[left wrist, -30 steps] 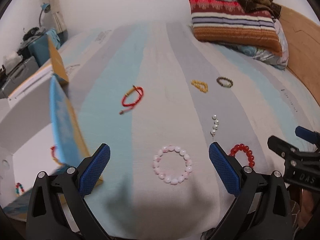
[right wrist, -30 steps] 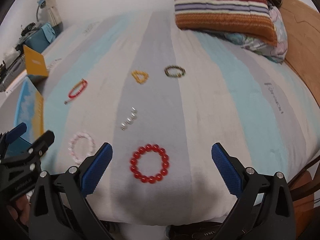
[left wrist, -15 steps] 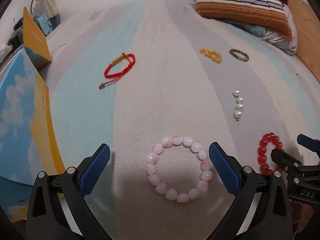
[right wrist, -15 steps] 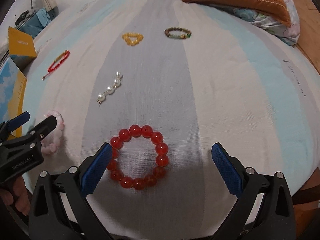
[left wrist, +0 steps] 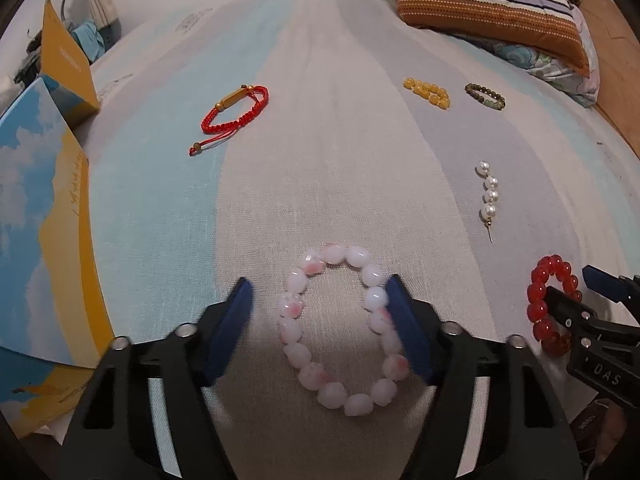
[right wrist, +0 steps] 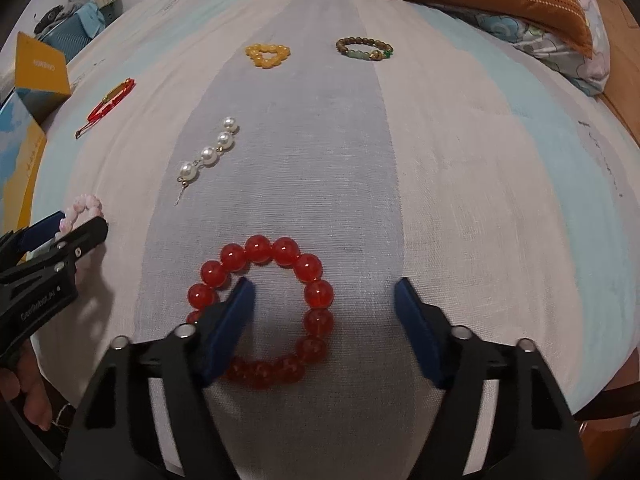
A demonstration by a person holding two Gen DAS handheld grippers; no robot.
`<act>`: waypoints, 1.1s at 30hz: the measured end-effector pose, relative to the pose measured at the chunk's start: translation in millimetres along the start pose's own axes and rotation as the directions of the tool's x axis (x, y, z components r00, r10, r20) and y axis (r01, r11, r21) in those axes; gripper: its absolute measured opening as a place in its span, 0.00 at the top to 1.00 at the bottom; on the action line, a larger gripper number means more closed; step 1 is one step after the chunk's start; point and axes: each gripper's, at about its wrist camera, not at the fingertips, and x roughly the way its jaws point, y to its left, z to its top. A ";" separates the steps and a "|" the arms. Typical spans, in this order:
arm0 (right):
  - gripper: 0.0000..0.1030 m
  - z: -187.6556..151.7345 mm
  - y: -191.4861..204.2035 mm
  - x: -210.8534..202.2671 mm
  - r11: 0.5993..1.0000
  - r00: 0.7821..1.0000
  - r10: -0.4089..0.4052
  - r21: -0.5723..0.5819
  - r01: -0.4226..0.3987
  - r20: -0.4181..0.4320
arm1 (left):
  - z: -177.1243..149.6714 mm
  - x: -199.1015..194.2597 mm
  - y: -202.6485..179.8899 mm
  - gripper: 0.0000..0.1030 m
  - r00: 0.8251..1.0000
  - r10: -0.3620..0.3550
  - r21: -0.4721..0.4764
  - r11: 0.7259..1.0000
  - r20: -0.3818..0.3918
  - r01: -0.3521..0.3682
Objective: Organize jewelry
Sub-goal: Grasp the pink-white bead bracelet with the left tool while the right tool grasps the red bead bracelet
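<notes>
Striped bedsheet (left wrist: 340,152) under both tools. Your left gripper (left wrist: 320,320) has just been closing, jaws half shut around the pink bead bracelet (left wrist: 340,328) at lower centre: right pad touches the beads, left pad apart, no grip yet. Your right gripper (right wrist: 324,320) has also just been closing, over the red bead bracelet (right wrist: 260,312): left pad inside the ring, right pad clear, not clamped. Farther up: pearl strand (right wrist: 210,152), yellow bead bracelet (right wrist: 267,55), brown bead bracelet (right wrist: 364,49), red cord bracelet (left wrist: 234,116).
</notes>
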 end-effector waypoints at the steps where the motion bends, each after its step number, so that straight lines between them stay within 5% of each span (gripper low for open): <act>1: 0.46 -0.8 0.9 -1.2 1.000 1.000 0.002 -0.003 -0.002 0.000 | -0.2 -0.9 -0.8 0.49 1.000 0.002 0.004 1.000 0.000 -0.002; 4: 0.60 -2.3 3.0 -3.2 1.000 1.000 -0.003 -0.007 0.003 0.002 | -1.0 -3.6 -2.9 0.78 1.000 0.010 0.023 1.000 0.001 -0.010; 8: 0.85 -2.6 4.1 -4.2 0.999 0.999 -0.029 -0.014 0.030 0.013 | -0.8 -8.3 0.5 0.79 1.000 -0.019 0.011 1.000 0.006 0.019; 10: 0.86 -3.4 1.6 -9.4 1.000 0.999 -0.021 0.002 0.021 0.041 | -0.1 -15.4 4.2 0.91 0.999 -0.038 0.001 0.999 0.022 0.038; 23: 0.88 2.7 -1.2 -46.2 0.994 0.973 0.090 0.034 -0.100 0.214 | 3.9 -39.9 15.8 0.91 0.995 -0.077 -0.021 0.997 0.065 0.078; 33: 0.87 3.6 -2.2 -43.1 0.994 0.973 0.099 0.032 -0.108 0.210 | 6.0 -42.3 20.0 0.91 0.993 -0.102 -0.034 0.994 0.058 0.104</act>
